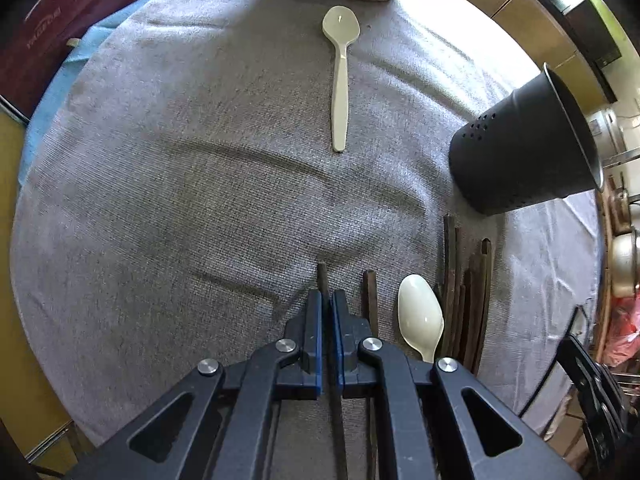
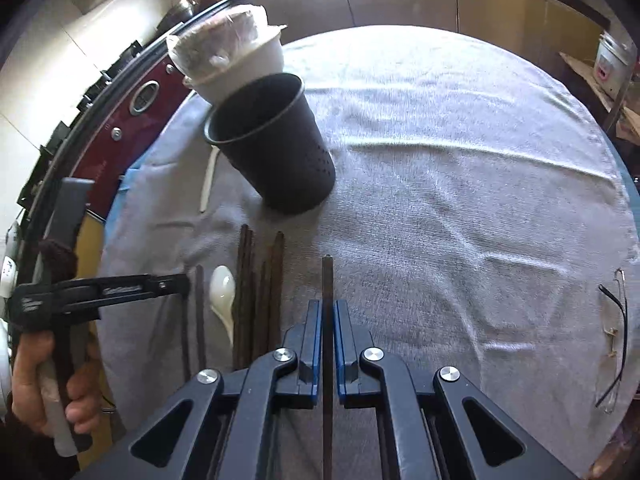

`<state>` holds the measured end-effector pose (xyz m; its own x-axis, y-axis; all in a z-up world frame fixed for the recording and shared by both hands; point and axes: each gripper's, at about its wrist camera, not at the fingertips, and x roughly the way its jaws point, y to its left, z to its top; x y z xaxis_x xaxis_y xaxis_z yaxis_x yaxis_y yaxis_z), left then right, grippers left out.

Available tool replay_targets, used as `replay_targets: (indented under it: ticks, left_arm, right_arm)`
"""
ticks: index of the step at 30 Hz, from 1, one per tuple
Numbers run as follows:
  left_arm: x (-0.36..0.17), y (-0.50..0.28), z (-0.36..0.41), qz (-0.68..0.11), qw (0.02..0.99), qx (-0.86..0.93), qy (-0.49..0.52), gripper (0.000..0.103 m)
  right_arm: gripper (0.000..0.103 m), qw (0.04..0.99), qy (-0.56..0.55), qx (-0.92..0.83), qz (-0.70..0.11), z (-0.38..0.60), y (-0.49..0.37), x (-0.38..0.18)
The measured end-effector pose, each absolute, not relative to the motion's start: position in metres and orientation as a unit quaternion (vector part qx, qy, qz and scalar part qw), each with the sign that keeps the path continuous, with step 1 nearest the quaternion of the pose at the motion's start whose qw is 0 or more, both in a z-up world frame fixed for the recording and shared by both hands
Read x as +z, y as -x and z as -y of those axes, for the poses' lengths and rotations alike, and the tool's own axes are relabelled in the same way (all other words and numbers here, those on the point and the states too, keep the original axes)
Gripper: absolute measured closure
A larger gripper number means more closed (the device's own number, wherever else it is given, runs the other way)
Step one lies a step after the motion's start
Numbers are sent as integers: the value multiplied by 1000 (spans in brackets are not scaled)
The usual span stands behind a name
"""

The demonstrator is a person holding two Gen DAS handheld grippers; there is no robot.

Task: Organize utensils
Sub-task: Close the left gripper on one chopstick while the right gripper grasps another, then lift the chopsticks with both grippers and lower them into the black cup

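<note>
Both grippers, left gripper (image 1: pixel 327 300) and right gripper (image 2: pixel 328 312), have fingers clamped on a thin dark wooden chopstick (image 2: pixel 327 280) each near the table's near edge: light, stiff, slippery, best pinched mid-shaft for the black perforated metal cup (image 2: pixel 276 148).

No words or nos. can be read; the print on the red panel (image 1: pixel 52 36) is too blurry.

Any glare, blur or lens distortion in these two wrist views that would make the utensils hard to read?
Left wrist: heavy fisheye bowing, the black utensil holder leans outward; the far plastic spoon is sharp, the near spoon shows mild sheen. Right wrist: bright light washes out the grey cloth at right; the chopstick in the right gripper stays crisp; the dark rim vignettes both views.
</note>
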<state>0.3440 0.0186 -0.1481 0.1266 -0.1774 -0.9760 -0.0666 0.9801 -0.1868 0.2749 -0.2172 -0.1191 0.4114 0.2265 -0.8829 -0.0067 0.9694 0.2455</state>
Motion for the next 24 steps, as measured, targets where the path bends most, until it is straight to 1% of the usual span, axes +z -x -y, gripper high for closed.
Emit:
replay_targets:
  ticks: [4, 9, 13, 16, 18, 21, 24]
  left_arm:
    - [-151, -343, 0, -658, 751, -25, 55, 96]
    - [-151, -343, 12, -656, 753, -14, 39, 96]
    - [-152, -336, 31, -635, 772, -15, -8, 97]
    - [-145, -323, 31, -615, 787, -40, 13, 98]
    - [-129, -311, 24, -596, 800, -60, 42, 98]
    - [-87, -291, 20, -539, 838, -69, 53, 99]
    - [-52, -274, 19, -499, 860, -86, 67, 99]
  right_arm:
    - [97, 835, -112, 73, -533, 225, -267, -115]
    - [97, 847, -120, 76, -512, 234, -255, -100]
    - [97, 860, -121, 74, -491, 235, -244, -87]
    - [97, 869, -117, 75, -475, 236, -233, -75]
    - [97, 877, -112, 80, -460, 234, -224, -64]
    - [97, 887, -113, 83, -440, 233, -214, -51]
    - [97, 894, -110, 82, -427, 233, -208, -40]
